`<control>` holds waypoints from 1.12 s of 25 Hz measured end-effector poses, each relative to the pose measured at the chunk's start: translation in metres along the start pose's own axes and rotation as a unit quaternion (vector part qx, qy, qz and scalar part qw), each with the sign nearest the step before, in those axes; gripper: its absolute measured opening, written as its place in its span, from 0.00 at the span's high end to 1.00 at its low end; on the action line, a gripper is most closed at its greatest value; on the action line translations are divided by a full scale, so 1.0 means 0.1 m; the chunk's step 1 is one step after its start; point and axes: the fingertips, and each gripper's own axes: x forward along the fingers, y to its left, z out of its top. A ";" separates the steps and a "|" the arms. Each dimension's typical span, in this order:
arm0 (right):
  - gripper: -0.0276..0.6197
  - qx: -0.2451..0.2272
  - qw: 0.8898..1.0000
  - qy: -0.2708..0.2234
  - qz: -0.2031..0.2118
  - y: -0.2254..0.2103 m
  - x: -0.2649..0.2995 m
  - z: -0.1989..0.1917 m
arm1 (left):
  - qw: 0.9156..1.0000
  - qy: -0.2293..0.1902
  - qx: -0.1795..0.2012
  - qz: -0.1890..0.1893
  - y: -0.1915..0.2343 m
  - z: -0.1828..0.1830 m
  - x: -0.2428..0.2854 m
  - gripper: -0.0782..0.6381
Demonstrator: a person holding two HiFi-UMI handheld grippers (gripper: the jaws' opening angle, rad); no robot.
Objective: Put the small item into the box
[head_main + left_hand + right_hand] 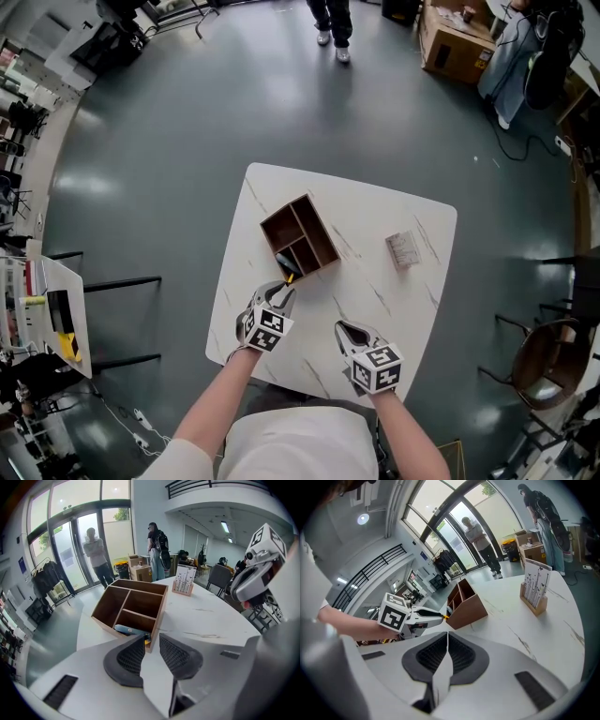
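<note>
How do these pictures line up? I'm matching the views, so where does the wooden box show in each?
Head view: wooden box just left of the picture's centre, open top facing the camera.
Left gripper view: wooden box left of centre, seen tilted with its compartments showing.
Right gripper view: wooden box near the centre, its plain side wall showing.
Shared landmark: the card stand, right of the box in all three.
</note>
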 end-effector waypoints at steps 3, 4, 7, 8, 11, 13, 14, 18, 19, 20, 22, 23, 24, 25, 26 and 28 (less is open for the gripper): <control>0.91 -0.005 1.000 0.003 0.004 0.06 0.01 -0.02 | 1.000 -0.005 -0.001 0.002 -0.01 0.01 -0.06 0.75; 0.91 -0.007 1.000 0.003 0.005 0.08 0.01 -0.03 | 1.000 -0.007 -0.001 0.002 -0.01 0.01 -0.09 0.75; 0.91 -0.014 1.000 0.003 0.008 0.16 0.01 -0.03 | 1.000 -0.014 -0.004 0.003 -0.03 0.01 -0.17 0.75; 0.91 -0.017 1.000 0.003 0.009 0.18 0.01 -0.04 | 1.000 -0.015 -0.005 0.001 -0.04 0.01 -0.19 0.75; 0.91 -0.025 1.000 0.001 0.011 0.25 0.00 -0.04 | 1.000 -0.020 -0.009 -0.006 -0.10 -0.01 -0.29 0.75; 0.91 -0.031 0.999 0.000 0.011 0.30 -0.01 -0.03 | 0.999 -0.028 -0.012 -0.008 -0.13 0.00 -0.37 0.78; 0.91 -0.033 0.999 -0.002 0.011 0.32 -0.02 -0.03 | 0.999 -0.034 -0.014 -0.010 -0.15 0.00 -0.41 0.80; 0.91 -0.041 0.999 -0.009 0.007 0.45 -0.09 -0.06 | 0.998 -0.051 -0.021 -0.014 -0.22 -0.06 -0.60 0.84; 0.91 -0.043 0.999 -0.011 0.005 0.49 -0.10 -0.07 | 0.998 -0.056 -0.022 -0.014 -0.23 -0.07 -0.66 0.84; 0.91 -0.046 0.999 -0.012 0.004 0.53 -0.12 -0.08 | 0.998 -0.060 -0.024 -0.014 -0.24 -0.09 -0.71 0.85; 0.91 -0.050 0.999 -0.015 -0.001 0.60 -0.17 -0.12 | 0.997 -0.072 -0.032 -0.017 -0.28 -0.11 -0.84 0.85; 0.91 -0.052 0.999 -0.015 -0.004 0.64 -0.19 -0.15 | 0.996 -0.078 -0.039 -0.021 -0.30 -0.11 -0.91 0.86; 0.91 -0.054 0.998 -0.016 -0.007 0.69 -0.21 -0.18 | 0.995 -0.085 -0.046 -0.027 -0.33 -0.10 -1.00 0.86; 0.91 -0.056 0.998 -0.018 -0.010 0.73 -0.23 -0.20 | 0.994 -0.091 -0.054 -0.034 -0.36 -0.10 -1.08 0.87; 0.91 -0.059 0.998 -0.020 -0.013 0.79 -0.24 -0.22 | 0.993 -0.098 -0.059 -0.040 -0.37 -0.09 -1.16 0.87; 0.91 -0.065 0.997 -0.025 -0.019 0.91 -0.25 -0.25 | 0.991 -0.112 -0.062 -0.049 -0.39 -0.10 -1.33 0.87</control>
